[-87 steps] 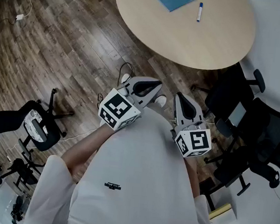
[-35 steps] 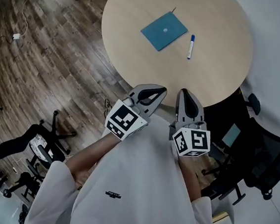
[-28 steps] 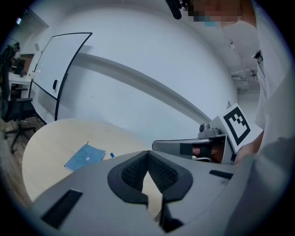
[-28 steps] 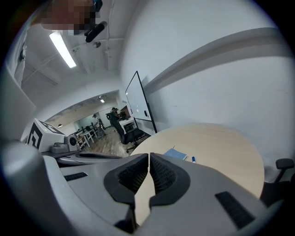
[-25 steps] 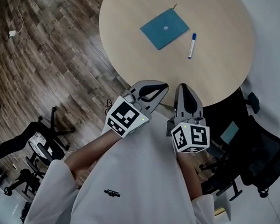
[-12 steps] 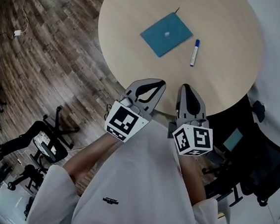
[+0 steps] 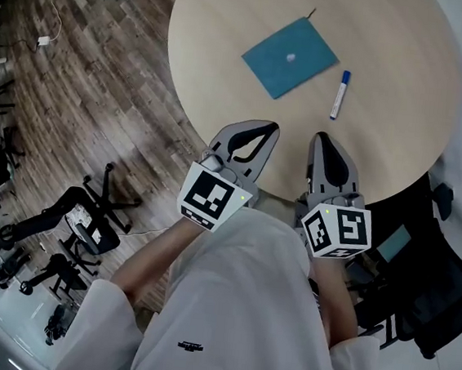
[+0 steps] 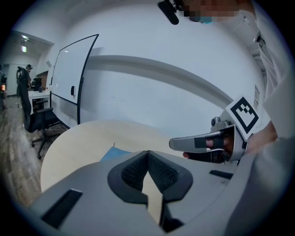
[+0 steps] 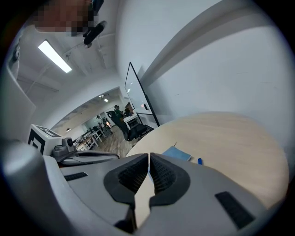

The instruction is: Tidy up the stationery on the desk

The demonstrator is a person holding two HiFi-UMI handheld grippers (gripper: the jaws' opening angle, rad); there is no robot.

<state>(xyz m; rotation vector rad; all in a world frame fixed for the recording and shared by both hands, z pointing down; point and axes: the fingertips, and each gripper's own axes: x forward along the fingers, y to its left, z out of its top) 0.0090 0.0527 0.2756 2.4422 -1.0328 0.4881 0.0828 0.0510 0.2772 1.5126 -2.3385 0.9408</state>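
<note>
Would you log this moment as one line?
phase: pre-grasp | left gripper: shut, empty | right gripper: shut, empty | blue notebook, marker: on round table, untouched

No words or numbers can be read. A small dark print on the white shirt (image 7: 189, 347) is too tiny; the marker cubes (image 7: 213, 196) bear only black-and-white squares.

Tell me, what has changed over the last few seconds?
The person has stepped up to the round table, bringing the left gripper and right gripper forward from above the floor until their tips reach over its near edge. Nothing was picked up or let go: both grippers stay shut and empty. The blue notebook and the marker lie on the table as before.
</note>
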